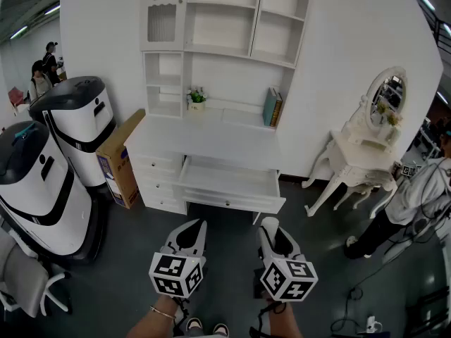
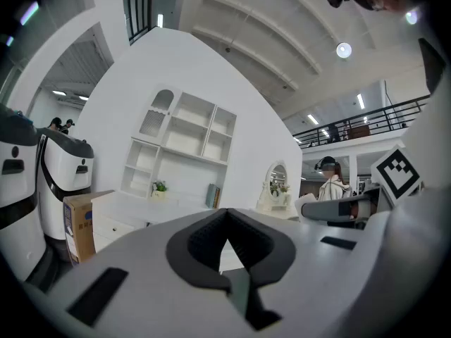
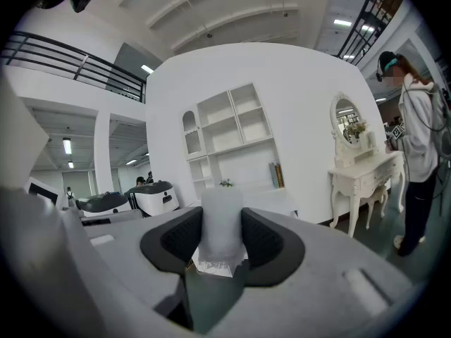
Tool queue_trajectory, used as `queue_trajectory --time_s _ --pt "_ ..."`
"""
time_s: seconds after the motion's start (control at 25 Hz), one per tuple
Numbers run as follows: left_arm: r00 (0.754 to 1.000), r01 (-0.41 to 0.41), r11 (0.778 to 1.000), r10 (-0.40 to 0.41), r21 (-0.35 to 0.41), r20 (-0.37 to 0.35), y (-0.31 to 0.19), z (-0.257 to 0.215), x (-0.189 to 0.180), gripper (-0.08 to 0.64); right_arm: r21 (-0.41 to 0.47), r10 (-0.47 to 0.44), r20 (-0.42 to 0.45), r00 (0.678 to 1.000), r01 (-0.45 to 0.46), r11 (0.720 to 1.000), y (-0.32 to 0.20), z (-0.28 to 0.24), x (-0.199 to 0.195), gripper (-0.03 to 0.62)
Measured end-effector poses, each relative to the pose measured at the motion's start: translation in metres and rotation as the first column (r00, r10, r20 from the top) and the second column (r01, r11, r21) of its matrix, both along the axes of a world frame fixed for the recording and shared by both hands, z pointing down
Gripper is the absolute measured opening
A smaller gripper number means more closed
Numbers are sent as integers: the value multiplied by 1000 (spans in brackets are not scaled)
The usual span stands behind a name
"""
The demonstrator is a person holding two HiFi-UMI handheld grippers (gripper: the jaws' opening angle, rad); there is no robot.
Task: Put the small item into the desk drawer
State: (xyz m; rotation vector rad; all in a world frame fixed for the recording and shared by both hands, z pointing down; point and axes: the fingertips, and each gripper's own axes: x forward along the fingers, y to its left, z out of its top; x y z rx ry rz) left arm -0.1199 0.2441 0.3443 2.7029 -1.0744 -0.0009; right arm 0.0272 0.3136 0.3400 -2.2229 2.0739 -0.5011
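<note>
Right tongs (image 1: 270,225) clenched on small white item (image 3: 221,224), long axis upright. Open drawer (image 1: 232,201) lay straight ahead, just beyond. Left tongs (image 1: 194,229) closed, empty.

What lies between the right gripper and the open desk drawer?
Only bare grey floor, seen in the head view, separates the right gripper, shut on the small item, from the open drawer.

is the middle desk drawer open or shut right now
Open. In the head view the middle drawer stands pulled out well past the front of the white desk, with its inside showing from above.
</note>
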Motion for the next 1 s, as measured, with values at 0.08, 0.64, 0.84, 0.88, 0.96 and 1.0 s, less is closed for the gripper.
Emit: queue_trajectory --time_s 0.08,0.64,0.84,0.88,0.96,1.0 --pt "1000 5 1000 -5 -4 1 -1 -1 -3 -2 3 3 1 1000 -3 1000 2 -3 0 172" --pt "999 52 999 -52 2 -3 5 -7 14 -2 -24 -62 -30 998 61 998 15 -4 22 172" --pt "995 100 995 -100 -4 -17 9 -8 21 -2 -37 -65 -28 997 64 997 23 -3 46 172" --pt "994 106 994 -106 -6 -17 9 -7 23 -2 -40 -63 -24 998 62 997 23 -2 51 172" --pt "994 113 994 -113 -9 -11 8 -4 27 -2 -45 -59 -12 998 59 997 20 2 60 172" --pt "993 116 993 -116 -9 -4 6 -2 29 -2 -47 -59 -3 998 59 997 17 5 62 172"
